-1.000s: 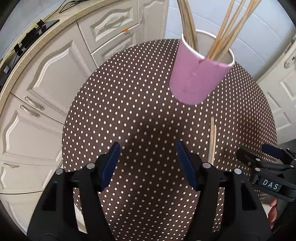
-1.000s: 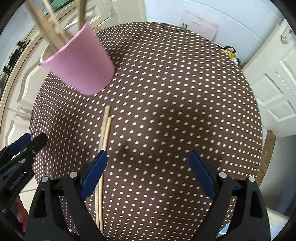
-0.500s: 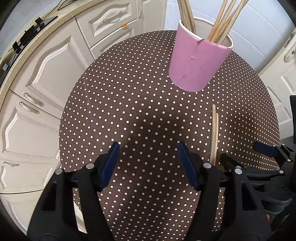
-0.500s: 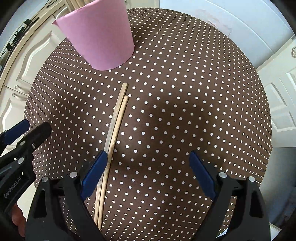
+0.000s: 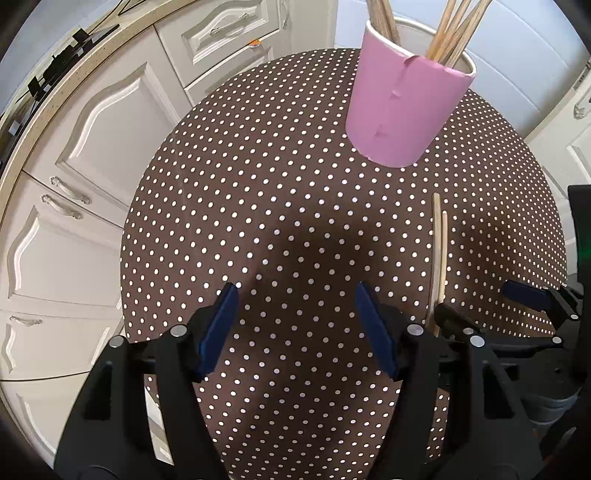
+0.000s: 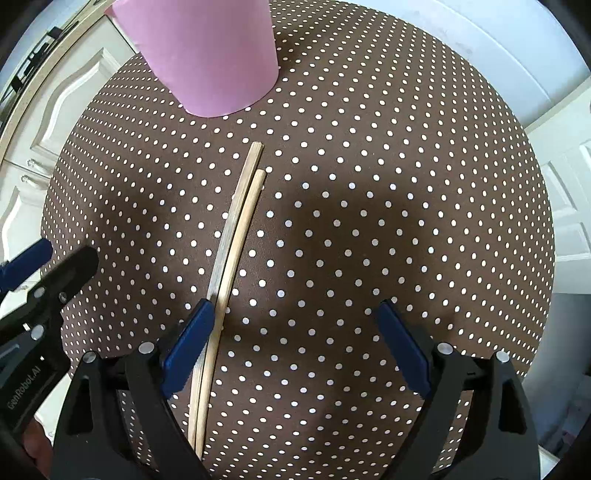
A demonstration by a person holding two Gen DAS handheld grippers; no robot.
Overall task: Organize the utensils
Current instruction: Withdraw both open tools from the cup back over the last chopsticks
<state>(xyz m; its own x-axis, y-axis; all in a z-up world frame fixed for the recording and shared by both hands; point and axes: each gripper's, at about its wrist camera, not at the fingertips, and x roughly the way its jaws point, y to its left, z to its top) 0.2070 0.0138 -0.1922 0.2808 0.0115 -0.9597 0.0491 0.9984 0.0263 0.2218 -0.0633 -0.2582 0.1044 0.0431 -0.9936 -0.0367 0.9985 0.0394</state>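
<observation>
A pink paper cup [image 5: 402,110] holding several wooden chopsticks [image 5: 450,33] stands at the far side of a round brown polka-dot table [image 5: 258,206]; it also shows in the right wrist view [image 6: 210,51]. Two loose chopsticks [image 6: 232,251] lie side by side on the table, pointing toward the cup; they also show in the left wrist view [image 5: 439,251]. My left gripper [image 5: 295,325] is open and empty above the table, left of the chopsticks. My right gripper [image 6: 295,339] is open and empty, its left finger [image 6: 192,339] over the chopsticks' near part.
White kitchen cabinets [image 5: 92,155] with a countertop stand to the left of the table. White doors [image 6: 561,177] stand to the right. The table edge curves close behind both grippers.
Both grippers have moved forward and lower toward the table. The cup now stands upright on the table. The right gripper has shifted so the chopsticks lie nearer its left finger.
</observation>
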